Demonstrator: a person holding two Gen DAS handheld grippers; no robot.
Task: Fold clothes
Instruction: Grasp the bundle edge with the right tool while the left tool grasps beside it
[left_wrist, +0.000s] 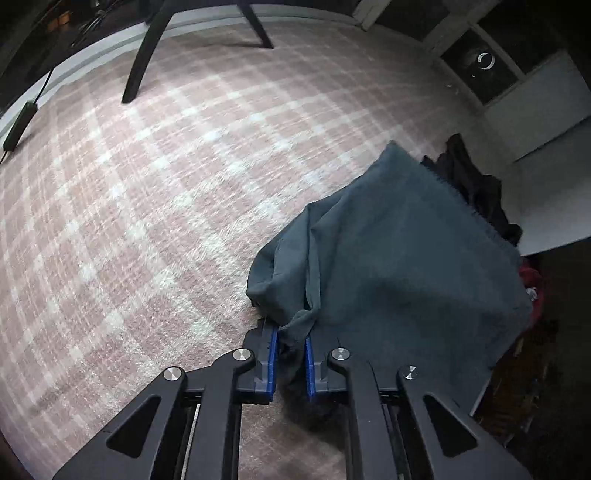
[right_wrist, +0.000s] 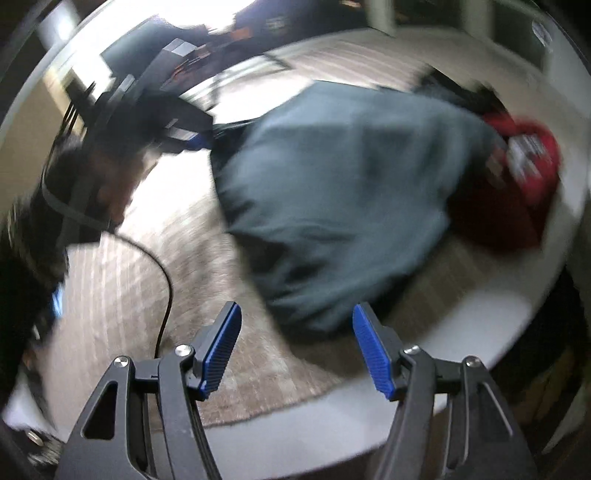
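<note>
**Fold barely begun**

The left gripper (left_wrist: 290, 345) has its jaws pinched on a corner of the teal cloth (left_wrist: 399, 258), lower centre of frame, over the checked rug (left_wrist: 147, 184). The right gripper (right_wrist: 295, 347) gapes wide, empty — the cloth lies rumpled, mid-frame; folding mostly remains.

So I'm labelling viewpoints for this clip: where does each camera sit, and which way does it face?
Left wrist: rides the left tongs, looking down at pink checked carpet; pads pinch the teal-grey cloth garment.
Right wrist: rides the right tongs, open, aimed at the same garment beside a red garment; blurred.
Shared: the teal-grey garment, the carpet; the right view also catches the left tongs.
</note>
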